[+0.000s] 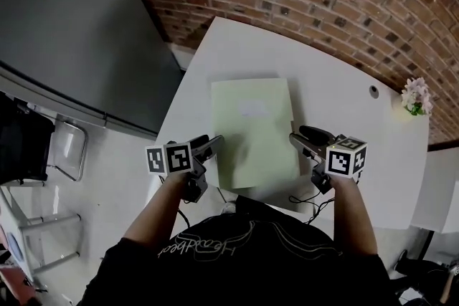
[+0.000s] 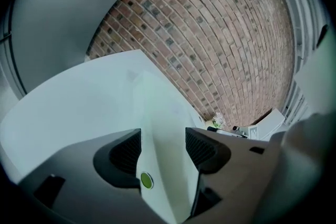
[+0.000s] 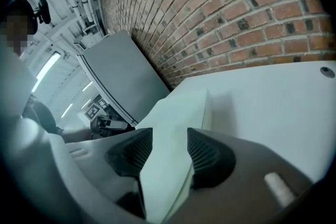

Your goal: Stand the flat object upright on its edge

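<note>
Currently: pale green folder [image 1: 254, 132] on the white worktop [image 1: 344, 97], close to the near edge. From the head view it reads as lying flat or nearly so; I cannot tell whether any edge is raised. Not on its edge yet, by my reading.

Left gripper [image 1: 214, 143] sits at the folder's near-left corner and right gripper [image 1: 295, 141] at its near-right. In both gripper views the sheet runs between the fingers, which stand apart with gaps showing, so neither grips it.

Risks, as judged:
- Folder looks thin and limp. Held only at the two near corners, it may sag or buckle in the middle.
- If one side closes or lifts first, the sheet twists and may slip a pad.
- The worktop looks smooth, so the bottom edge could skate out as the folder tilts.
- A thin edge gives almost no base, so it is likely to topple once let go.
- Near edge is close, so a slide toward the person could drop it off.
</note>
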Demonstrator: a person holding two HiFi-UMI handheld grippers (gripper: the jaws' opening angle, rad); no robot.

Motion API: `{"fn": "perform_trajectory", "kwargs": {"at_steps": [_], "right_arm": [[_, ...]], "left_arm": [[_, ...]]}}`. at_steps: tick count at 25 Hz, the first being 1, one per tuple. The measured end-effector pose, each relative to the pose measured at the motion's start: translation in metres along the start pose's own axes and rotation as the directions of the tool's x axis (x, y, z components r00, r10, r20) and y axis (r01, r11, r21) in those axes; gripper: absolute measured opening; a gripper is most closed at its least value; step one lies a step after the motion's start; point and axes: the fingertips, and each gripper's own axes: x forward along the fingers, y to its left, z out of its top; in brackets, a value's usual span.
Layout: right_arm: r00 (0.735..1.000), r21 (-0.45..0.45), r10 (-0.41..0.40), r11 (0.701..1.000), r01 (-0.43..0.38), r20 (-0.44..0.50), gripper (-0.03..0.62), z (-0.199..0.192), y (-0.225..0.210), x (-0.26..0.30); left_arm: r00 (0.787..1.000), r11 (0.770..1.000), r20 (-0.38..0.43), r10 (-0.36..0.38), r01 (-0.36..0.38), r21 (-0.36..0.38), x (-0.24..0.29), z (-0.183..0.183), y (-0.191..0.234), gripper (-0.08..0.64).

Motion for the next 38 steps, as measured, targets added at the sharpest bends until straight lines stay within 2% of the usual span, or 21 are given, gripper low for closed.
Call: {"fn": "perform_trajectory", "kwargs": {"at_steps": [6,16,21,27,30,38], "right_arm": [[0.997,0.053,-0.068,0.996,0.07,-0.031,0.199,-0.001,-0.033,0.02],[0.995,0.115,-0.031,0.992,0.043,-0.098,0.201,-0.017,-0.047,0.043],[0.996,0.156,-0.032,0.987,0.045,-0.086,0.199,-0.016,-0.051,0.046],[0.99,0.137,-0.091,0.985,0.106,-0.107,0.199,-0.018,-0.062,0.044],[0.992,0.158,-0.088,0.982,0.101,-0.089,0.199,-0.016,-0.057,0.046],[0.987,0.135,-0.129,0.981,0.142,-0.099,0.196,-0.017,-0.054,0.048]], "left_arm": [[0.999,0.998,-0.026,0.044,-0.045,-0.039,0.019,0.003,0.019,0.245],[0.998,0.995,-0.024,0.056,-0.058,-0.085,0.031,0.006,0.028,0.244],[0.999,0.993,-0.024,0.041,-0.043,-0.108,0.033,0.006,0.029,0.244],[0.998,0.994,-0.031,0.062,-0.064,-0.092,0.034,0.006,0.03,0.244],[0.997,0.993,-0.032,0.071,-0.073,-0.096,0.034,0.007,0.03,0.241],[0.996,0.991,-0.02,0.09,-0.091,-0.095,0.035,0.007,0.03,0.216]]}}
